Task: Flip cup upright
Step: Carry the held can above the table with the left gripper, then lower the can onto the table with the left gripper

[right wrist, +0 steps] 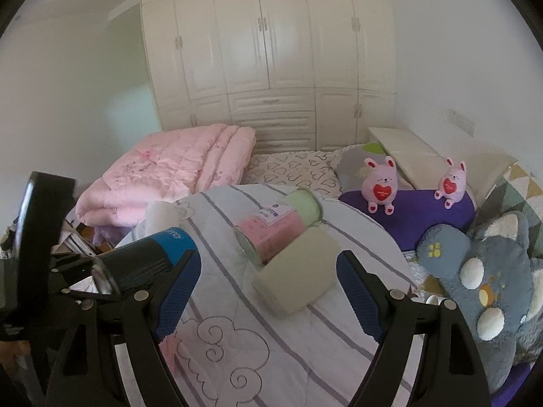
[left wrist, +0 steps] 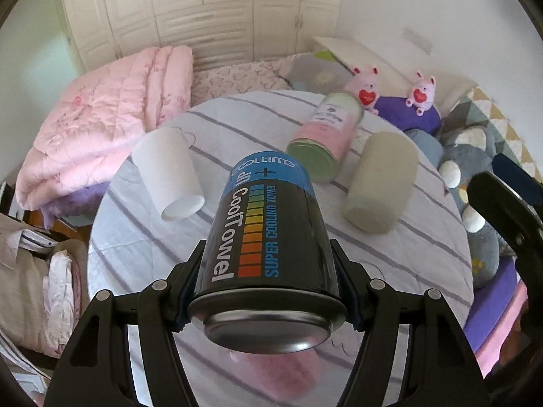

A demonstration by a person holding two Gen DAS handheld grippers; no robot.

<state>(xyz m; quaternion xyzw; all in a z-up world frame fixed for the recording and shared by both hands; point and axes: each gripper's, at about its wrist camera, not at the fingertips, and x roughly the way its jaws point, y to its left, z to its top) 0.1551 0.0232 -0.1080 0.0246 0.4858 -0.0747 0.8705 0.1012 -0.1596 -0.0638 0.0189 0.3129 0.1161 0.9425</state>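
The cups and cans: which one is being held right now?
The black CoolTowel can, clamped in the left gripper. The others lie on the table.

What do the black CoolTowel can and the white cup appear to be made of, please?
The black CoolTowel can, clamped in the left gripper, looks like metal: its glossy end reflects light. The white cup looks like matte plastic or paper; hard to tell.

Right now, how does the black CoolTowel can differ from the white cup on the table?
The black can is clamped in the left tongs and off the table; the white cup lies loose on the striped cloth. The can is dark with printed lettering and a blue band; the cup is plain white. Both are cylindrical and neither stands upright.
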